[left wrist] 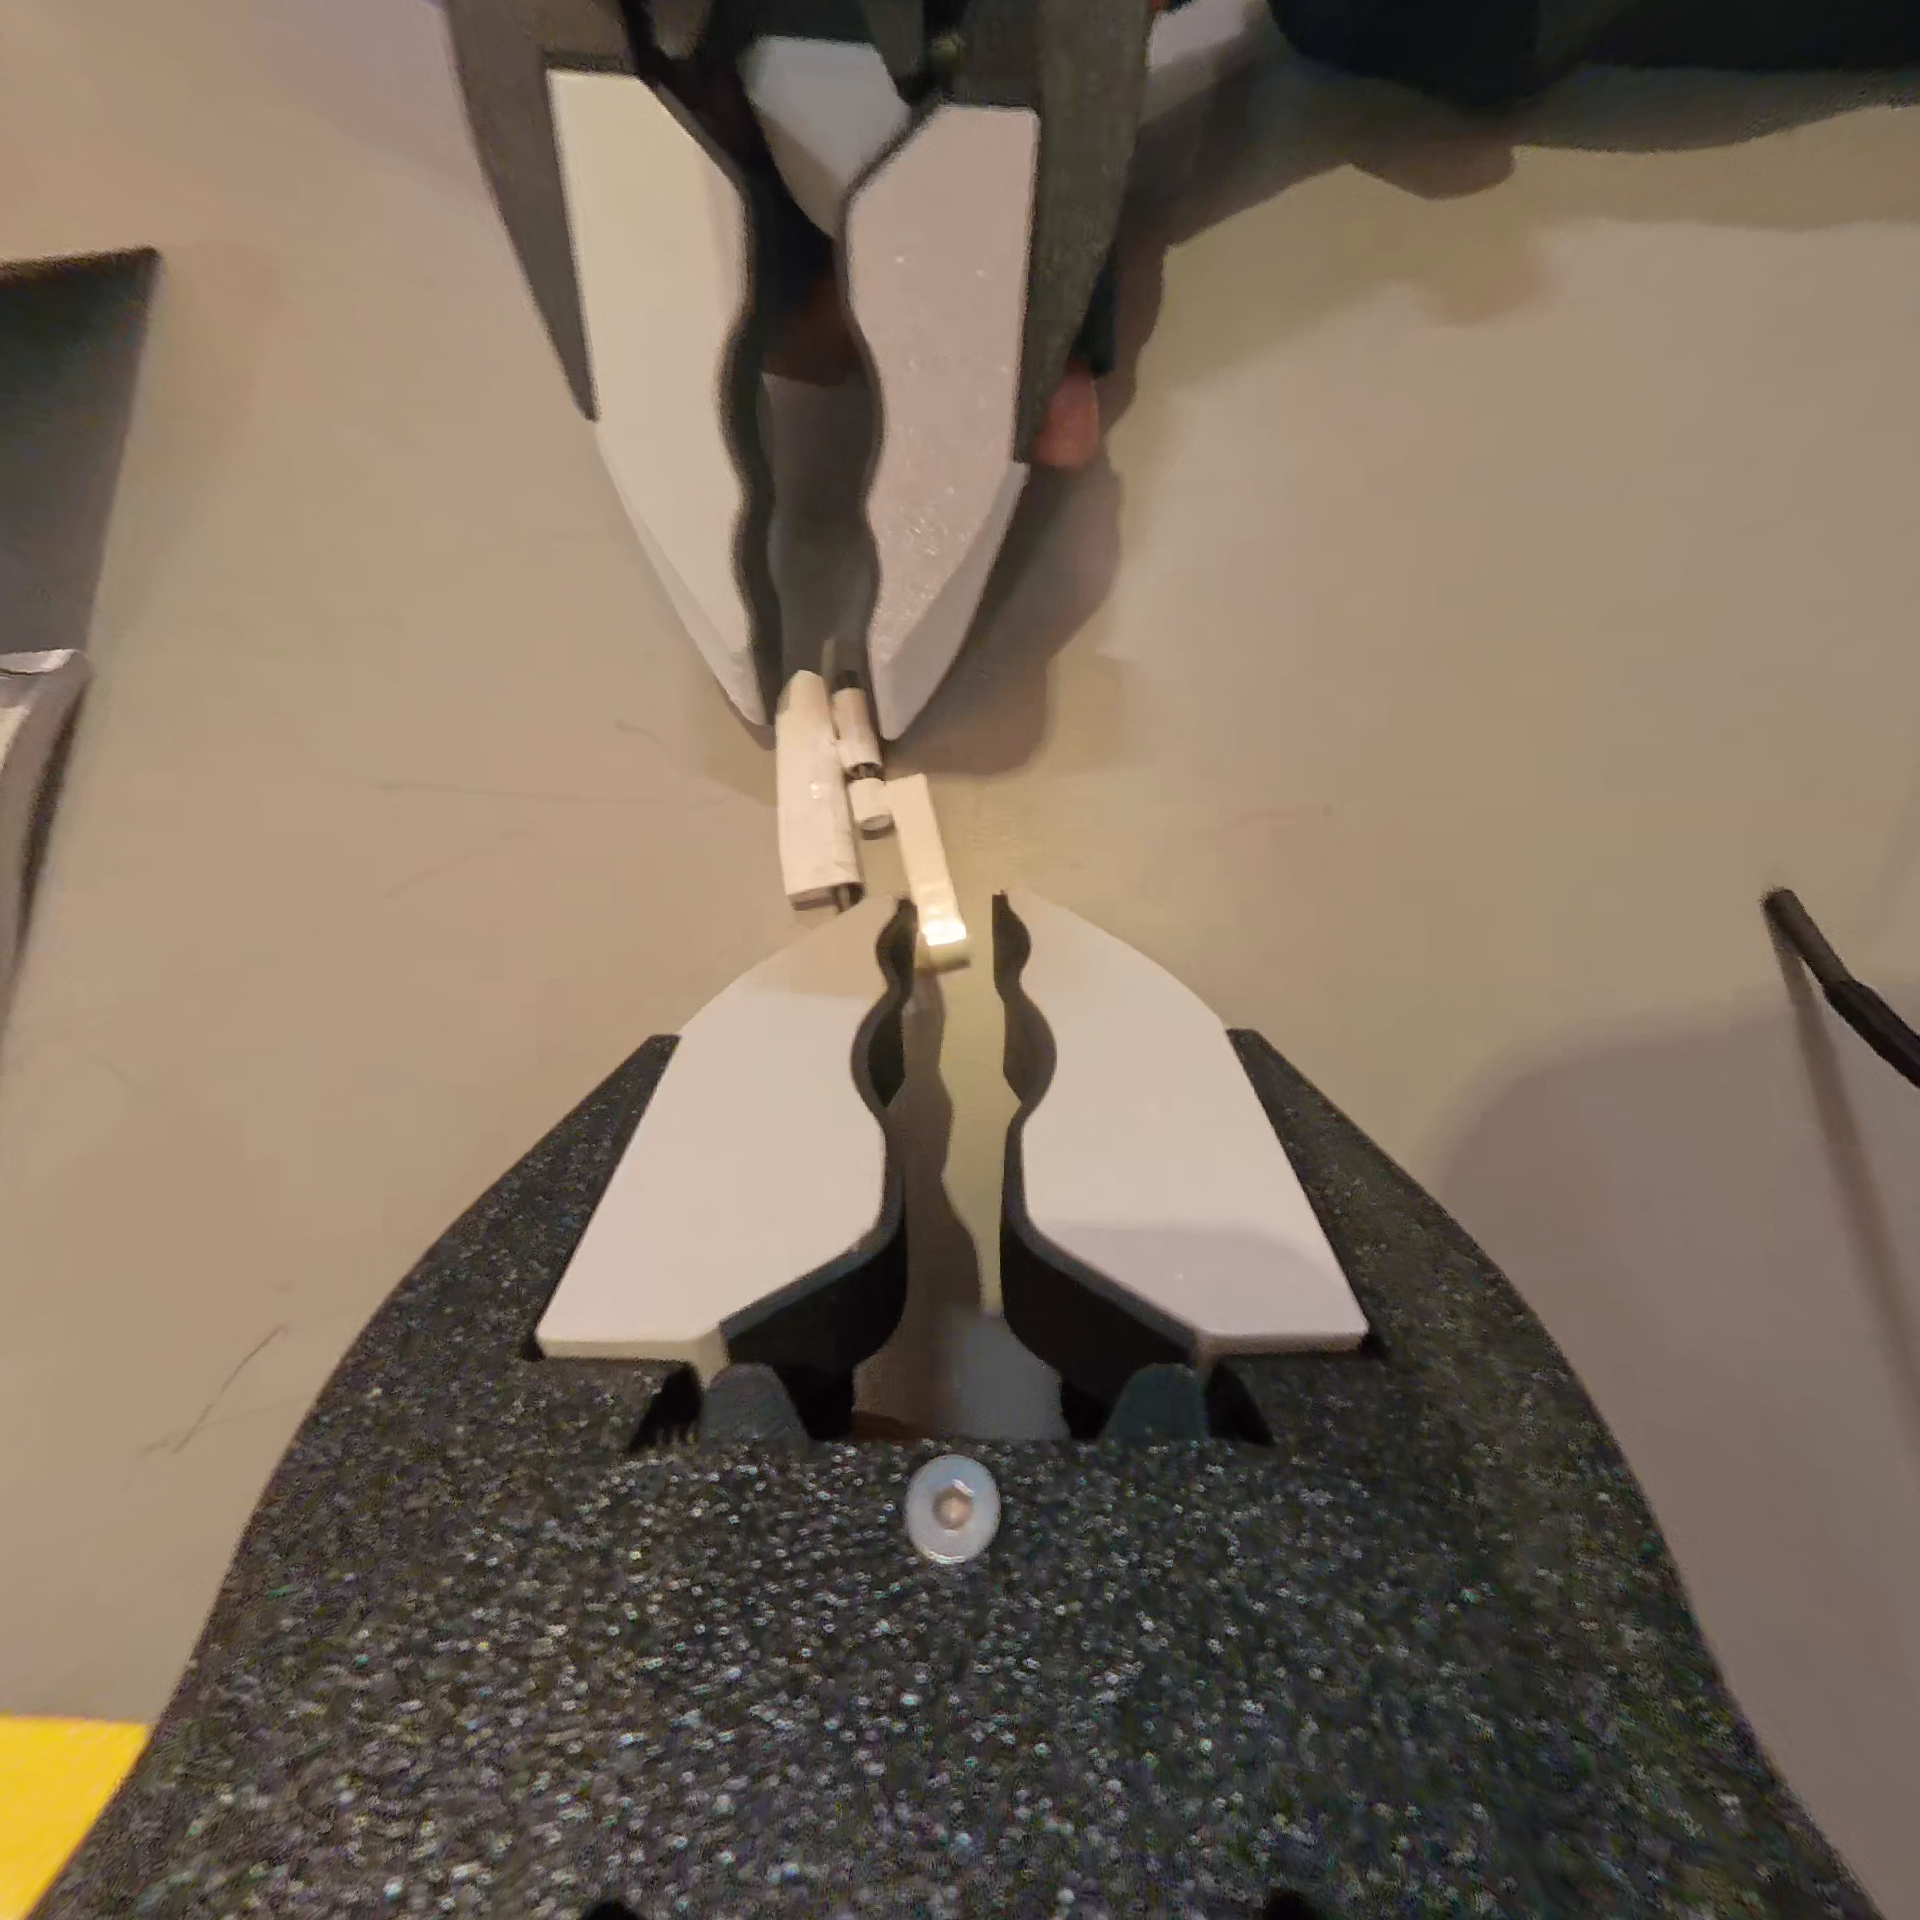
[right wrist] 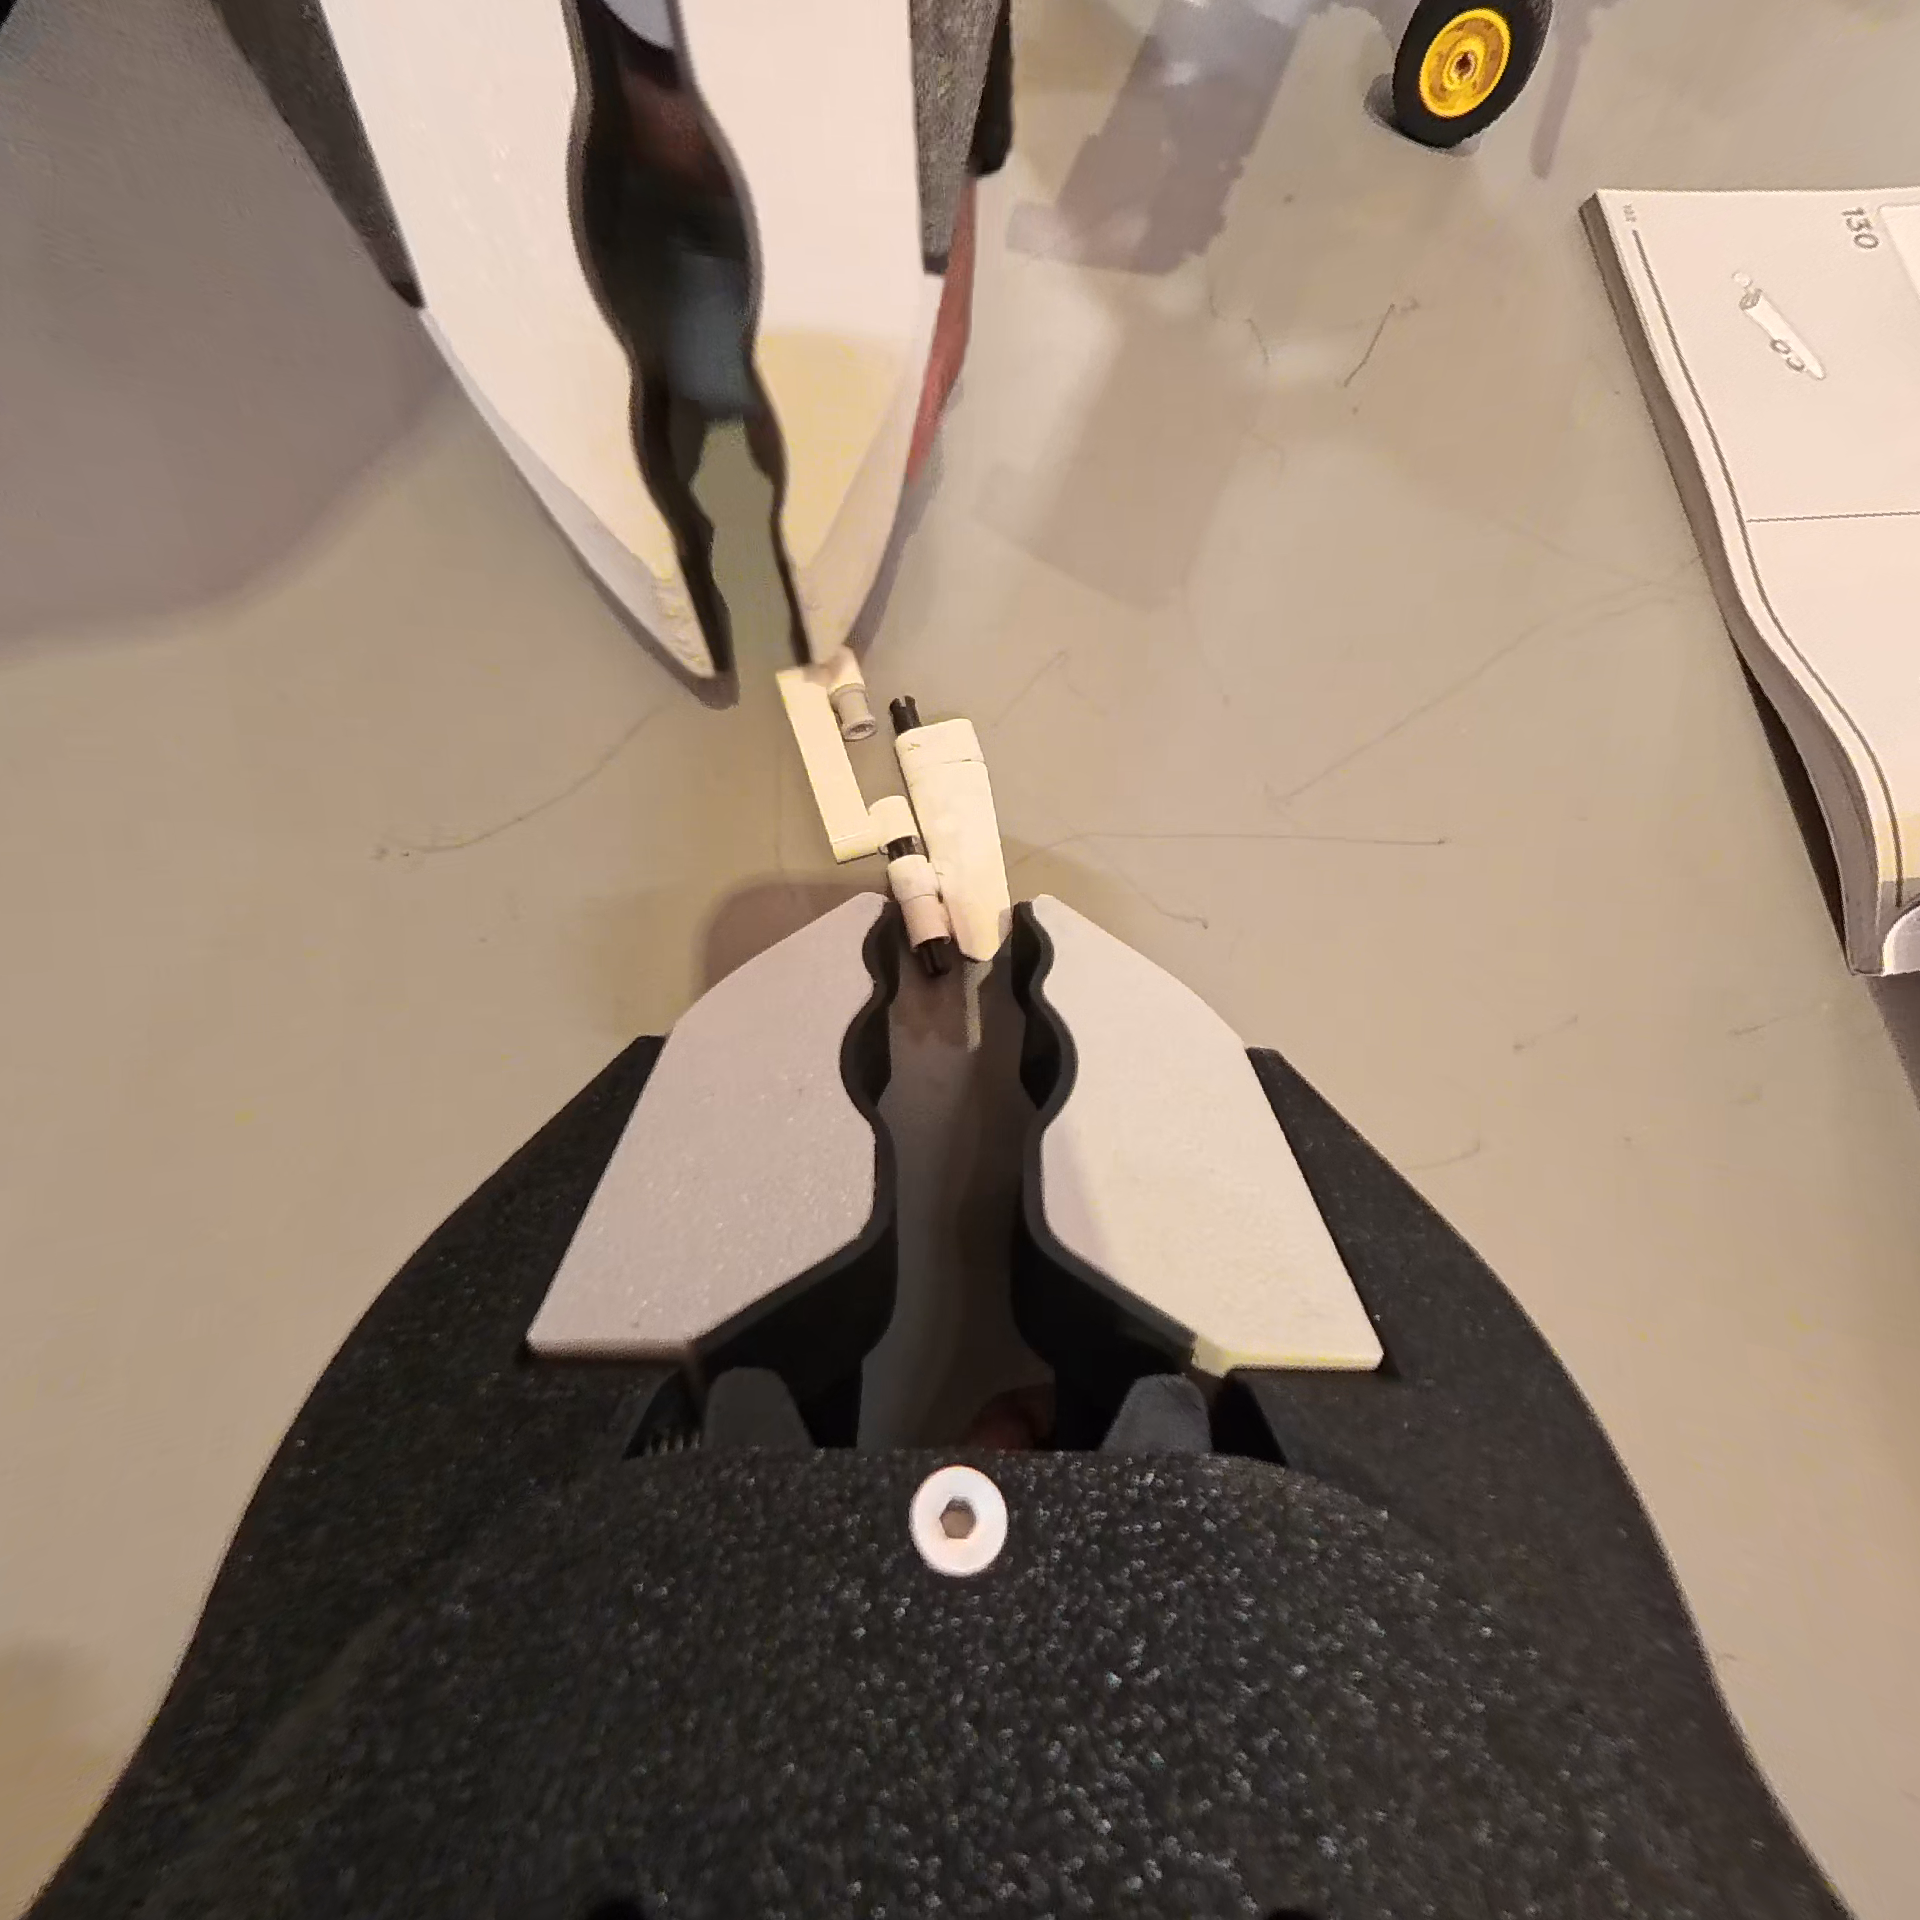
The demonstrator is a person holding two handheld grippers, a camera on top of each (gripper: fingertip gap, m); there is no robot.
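Between your two grippers, which face each other tip to tip, a small white brick assembly (right wrist: 914, 821) sits over the beige worktop (right wrist: 1351, 727): a flat white beam (right wrist: 821, 758), a tapered white panel (right wrist: 961, 831) and short white sleeves on a black pin. Your right gripper (right wrist: 951, 925) is closed on the panel end with the pin, both sitting between its fingertips. Your left gripper (left wrist: 945, 914) has the free end of the beam between its tips; a gap shows beside the beam, so it reads as open.

To the right of your right gripper lies an open instruction booklet (right wrist: 1766, 468); ahead and right of it stands a black wheel with a yellow hub (right wrist: 1465, 68). To the right of your left gripper a black cable (left wrist: 1849, 987) lies on the worktop. The worktop is scuffed with thin dark scratches.
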